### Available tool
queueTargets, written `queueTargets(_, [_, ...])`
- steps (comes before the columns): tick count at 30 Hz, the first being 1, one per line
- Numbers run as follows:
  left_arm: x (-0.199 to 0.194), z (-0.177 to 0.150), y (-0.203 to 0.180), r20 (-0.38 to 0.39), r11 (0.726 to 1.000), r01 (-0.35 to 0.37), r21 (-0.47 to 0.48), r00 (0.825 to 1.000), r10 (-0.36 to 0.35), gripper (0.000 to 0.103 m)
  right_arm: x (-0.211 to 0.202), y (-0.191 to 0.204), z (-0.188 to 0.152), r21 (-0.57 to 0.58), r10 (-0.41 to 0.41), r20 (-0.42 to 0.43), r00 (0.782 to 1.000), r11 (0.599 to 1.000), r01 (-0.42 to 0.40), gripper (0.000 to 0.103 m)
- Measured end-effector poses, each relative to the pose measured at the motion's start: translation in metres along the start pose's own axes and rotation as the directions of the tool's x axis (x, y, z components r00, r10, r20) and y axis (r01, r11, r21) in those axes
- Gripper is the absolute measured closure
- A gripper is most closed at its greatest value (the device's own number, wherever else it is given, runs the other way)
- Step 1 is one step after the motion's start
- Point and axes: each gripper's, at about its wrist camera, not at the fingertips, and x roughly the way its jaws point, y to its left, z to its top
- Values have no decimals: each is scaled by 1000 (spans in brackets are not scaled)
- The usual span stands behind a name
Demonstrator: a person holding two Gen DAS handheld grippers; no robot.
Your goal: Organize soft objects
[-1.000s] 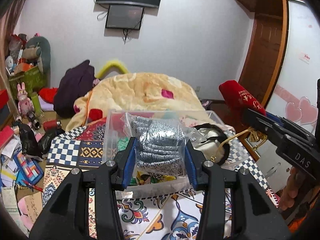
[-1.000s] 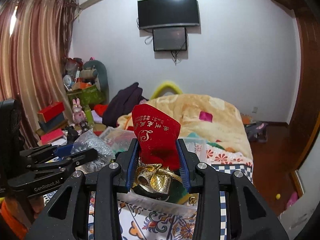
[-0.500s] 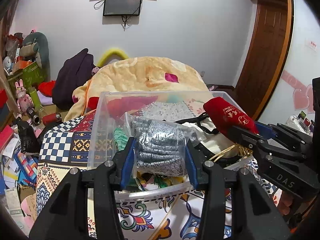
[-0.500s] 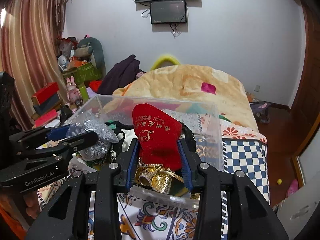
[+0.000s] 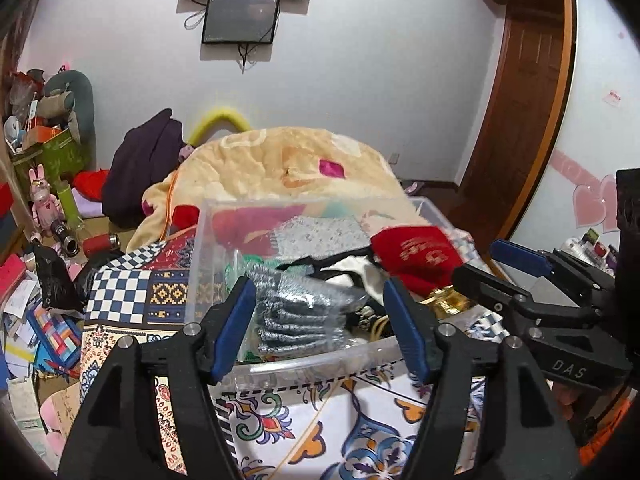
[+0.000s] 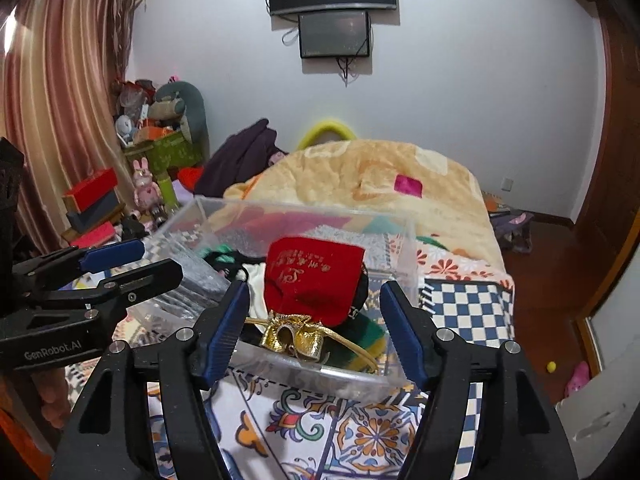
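A clear plastic bin (image 5: 202, 240) (image 6: 406, 248) stands on a patterned cloth and holds several soft items. A grey sparkly item in a clear bag (image 5: 298, 314) lies in the bin's near left part, between the spread fingers of my left gripper (image 5: 320, 320), which is open. A red pouch with gold trim (image 6: 312, 280) (image 5: 416, 256) lies in the bin's near right part. My right gripper (image 6: 312, 328) is open around it, with gaps on both sides. Each gripper shows at the edge of the other's view.
The bin sits on a bed or table with a patterned cloth (image 6: 360, 432). Behind it lies a cream quilt (image 5: 288, 160) and a dark garment (image 5: 148, 160). Cluttered boxes and toys (image 6: 152, 152) stand at the left. A wooden door (image 5: 520, 120) is at the right.
Both grippers have opened and let go: the bagged grey item and the red pouch now lie in the bin. Both grippers lowered toward the bin beforehand.
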Motion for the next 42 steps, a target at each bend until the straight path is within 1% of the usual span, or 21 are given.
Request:
queueTargets(3, [-22,7,-4,46,1000,11,1,999,-11,37,-15,1,6,1,2,40,999,1000,-2,36])
queueTargets(7, [-50,15,-11,108,1000,14,13,994,-16,35,-45,1,15,2,5,119,993,1000,-5,34])
queueTargets(10, [-81,23,-19,179,999,17,27,984,-21,33,-67,5,21,-7,0,180,984,1000,2,33])
queueTargets(12, [-94,26,-24,210,999,14,37,977,-21,32,-80,7,23,-10,4,217,976,1000,-2,33])
queueTargets(15, [-120,29,-33,273,998,0,62,962,-17,29,-103,12,29,-17,13,278,961,1000,-9,32])
queueTargets(16, [-133,29,-37,302,997,-5,74,953,-17,28,-108,13,30,-19,15,291,957,1000,-10,30])
queueTargets(18, [-147,30,-44,333,996,-12,90,943,-19,27,-120,16,32,-22,18,325,946,1000,-12,29])
queueTargets(20, [-160,30,-49,360,995,-19,103,933,-19,24,-132,19,32,-26,24,355,935,1000,-16,27])
queueTargets(22, [-172,30,-54,385,993,-25,111,923,-20,17,-140,21,33,-30,27,377,926,999,-17,26])
queueTargets(24, [-186,29,-59,416,992,-32,119,909,-21,13,-147,24,32,-33,28,396,918,999,-17,26])
queueTargets(28, [-199,27,-63,446,992,-34,121,895,-23,4,-155,27,28,-33,27,420,907,999,-14,17])
queueTargets(30, [-200,25,-64,451,992,-35,121,892,-23,2,-158,28,26,-33,27,425,905,999,-14,14])
queueTargets(32, [-202,24,-64,458,992,-39,118,889,-20,1,-159,29,24,-34,30,424,905,999,-17,9])
queueTargets(33, [-203,23,-64,460,992,-41,116,888,-17,1,-159,29,23,-33,30,426,904,999,-18,3])
queueTargets(34, [-202,23,-64,460,992,-41,116,888,-17,1,-159,30,22,-31,30,429,903,999,-18,2])
queueTargets(42, [-202,15,-63,451,994,-39,106,892,-13,0,-157,32,23,-31,31,430,902,999,-19,0])
